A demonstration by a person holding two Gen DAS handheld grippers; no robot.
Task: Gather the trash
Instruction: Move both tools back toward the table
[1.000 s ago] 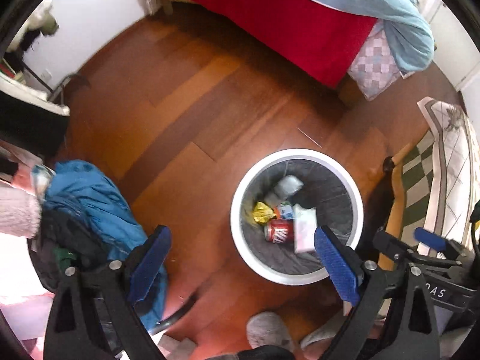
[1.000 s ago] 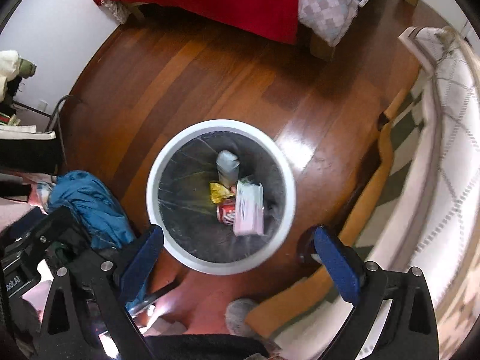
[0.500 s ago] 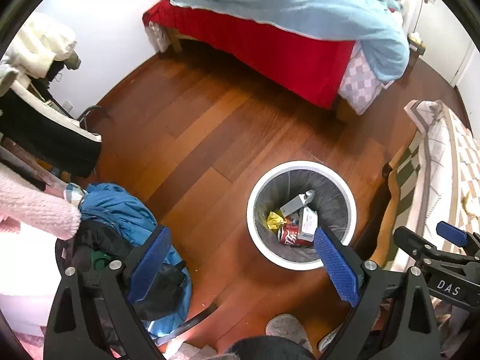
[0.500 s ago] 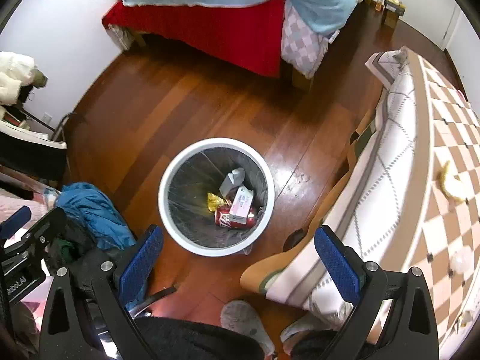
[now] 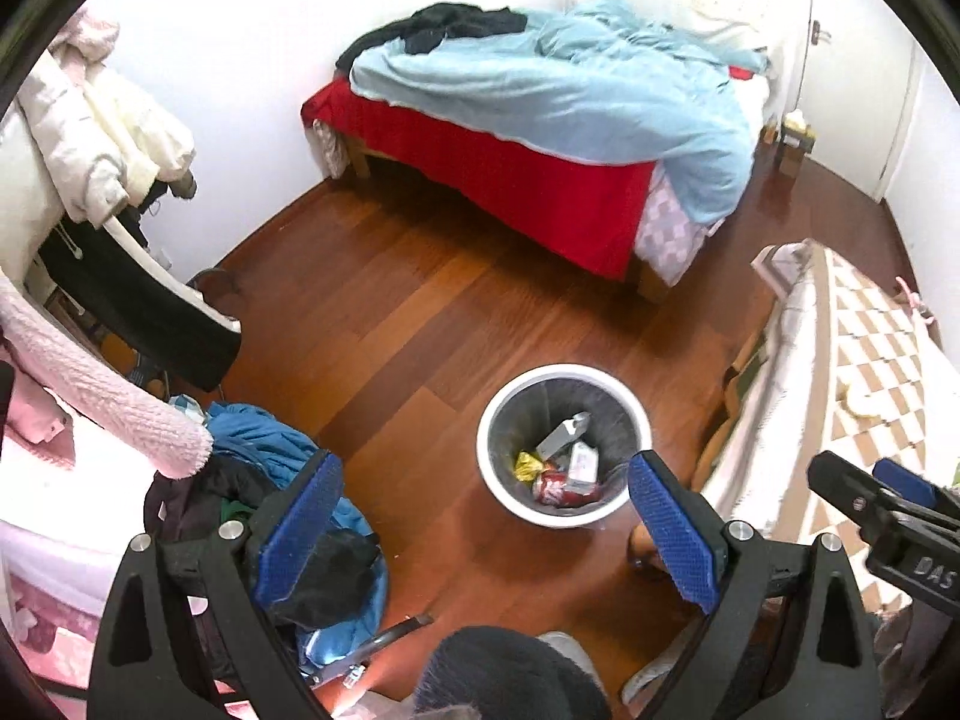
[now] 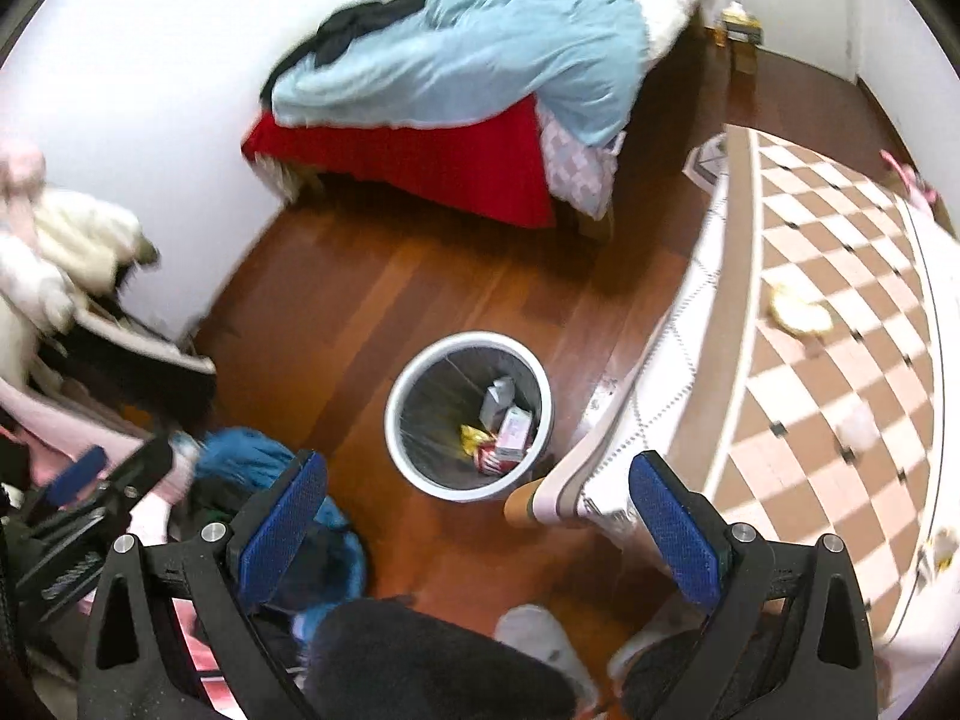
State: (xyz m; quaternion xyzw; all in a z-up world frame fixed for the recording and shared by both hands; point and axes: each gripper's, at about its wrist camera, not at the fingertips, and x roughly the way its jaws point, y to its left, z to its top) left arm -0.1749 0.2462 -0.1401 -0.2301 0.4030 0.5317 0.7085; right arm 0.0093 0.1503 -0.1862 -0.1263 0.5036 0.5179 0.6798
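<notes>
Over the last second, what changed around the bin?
Both hand-held grippers, left and right, pulled up and back from the trash bin, so it looks smaller and the bed came into view. Nothing was gripped or released; both stayed open and empty. The bin's contents, red can included, are unmoved.

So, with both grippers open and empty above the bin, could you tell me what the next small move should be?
Probably swing the right gripper toward the yellowish scrap on the checkered cover: the bin already holds litter, and that scrap looks like loose trash.
</notes>
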